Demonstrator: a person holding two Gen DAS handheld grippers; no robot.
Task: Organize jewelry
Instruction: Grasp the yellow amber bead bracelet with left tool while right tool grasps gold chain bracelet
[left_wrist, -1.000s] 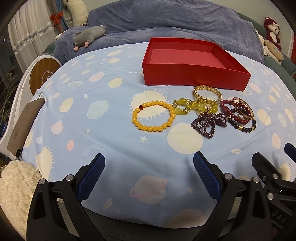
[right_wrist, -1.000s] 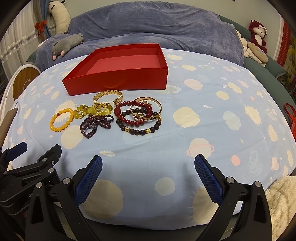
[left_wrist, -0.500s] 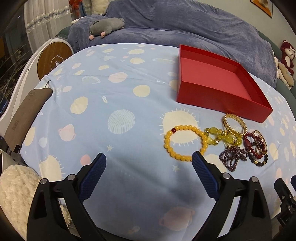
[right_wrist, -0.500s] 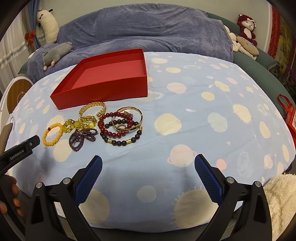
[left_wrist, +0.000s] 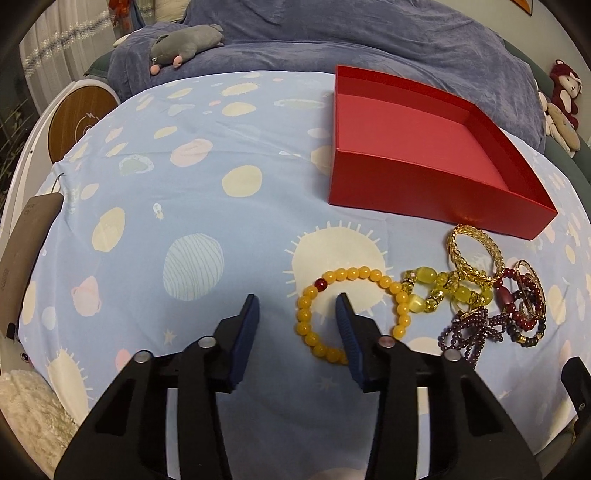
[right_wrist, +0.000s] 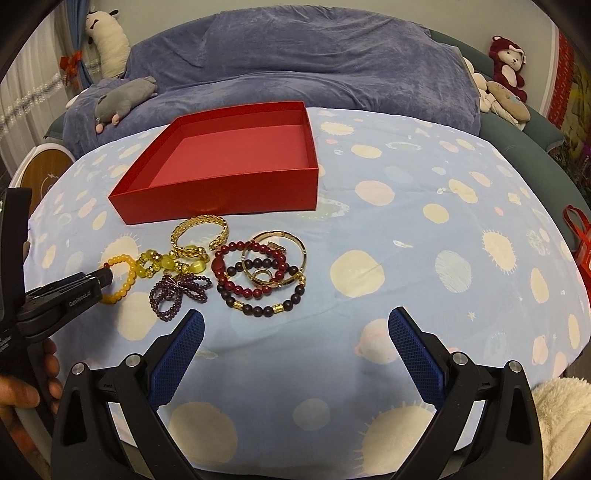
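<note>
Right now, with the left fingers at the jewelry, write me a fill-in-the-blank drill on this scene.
1. The tray behind the jewelry is colored ____.
2. The left gripper straddles the rim of the ____ bead bracelet.
3. The right gripper is ____.
4. Inside, the tray holds ____ jewelry.

Missing: red; orange; open; no

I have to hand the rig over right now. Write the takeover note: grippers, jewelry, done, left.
Left gripper: partly open, straddling the near-left arc of the yellow bead bracelet, one finger inside the loop; not gripped yet.
Right gripper: open wide, holding nothing, short of the pile.
Red box: nothing in it, behind the jewelry.
Gold chain bracelet, purple strand and dark red bracelets lie on the sheet.
Done: nothing boxed. Left: every piece.
</note>
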